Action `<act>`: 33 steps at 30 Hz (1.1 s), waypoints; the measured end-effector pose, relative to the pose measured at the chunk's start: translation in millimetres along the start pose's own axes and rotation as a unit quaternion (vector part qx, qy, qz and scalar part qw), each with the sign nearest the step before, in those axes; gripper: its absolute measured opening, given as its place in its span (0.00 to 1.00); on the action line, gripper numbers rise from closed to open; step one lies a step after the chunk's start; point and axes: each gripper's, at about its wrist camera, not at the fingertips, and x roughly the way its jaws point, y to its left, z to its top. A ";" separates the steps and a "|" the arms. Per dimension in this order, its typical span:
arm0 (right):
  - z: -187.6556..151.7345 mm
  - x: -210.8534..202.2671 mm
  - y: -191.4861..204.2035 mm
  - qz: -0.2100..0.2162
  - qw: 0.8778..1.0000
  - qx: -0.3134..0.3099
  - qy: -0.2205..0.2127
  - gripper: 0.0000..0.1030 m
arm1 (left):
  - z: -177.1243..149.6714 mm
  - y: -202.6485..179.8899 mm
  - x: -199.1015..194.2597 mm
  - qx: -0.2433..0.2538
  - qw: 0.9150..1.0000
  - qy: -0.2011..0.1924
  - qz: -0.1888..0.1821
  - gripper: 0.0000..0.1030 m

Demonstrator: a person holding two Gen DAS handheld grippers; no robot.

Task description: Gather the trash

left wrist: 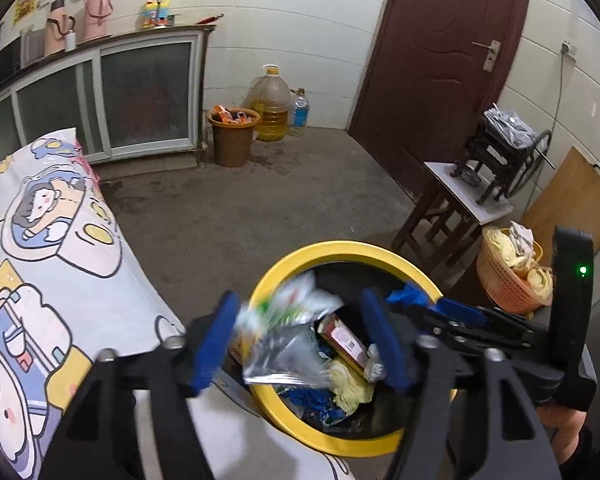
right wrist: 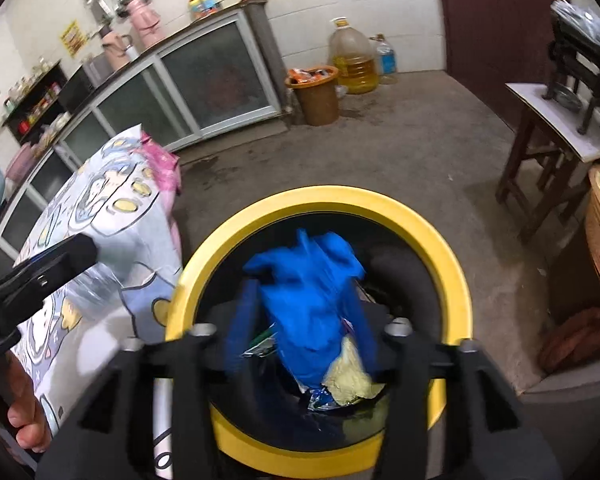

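Left wrist: our left gripper [left wrist: 300, 340] spread, wrapper [left wrist: 288, 312] loose between pads over bin [left wrist: 340, 249] | right gripper [right wrist: 300, 332] spread, blue bag [right wrist: 308, 300] dropping binward | step: releasing trash | next: withdraw, seek more litter.
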 end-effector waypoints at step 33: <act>-48.3 -126.8 137.3 -0.004 0.956 -0.097 -0.276 0.92 | -121.0 103.1 -254.7 -0.132 0.936 -0.246 0.215 0.92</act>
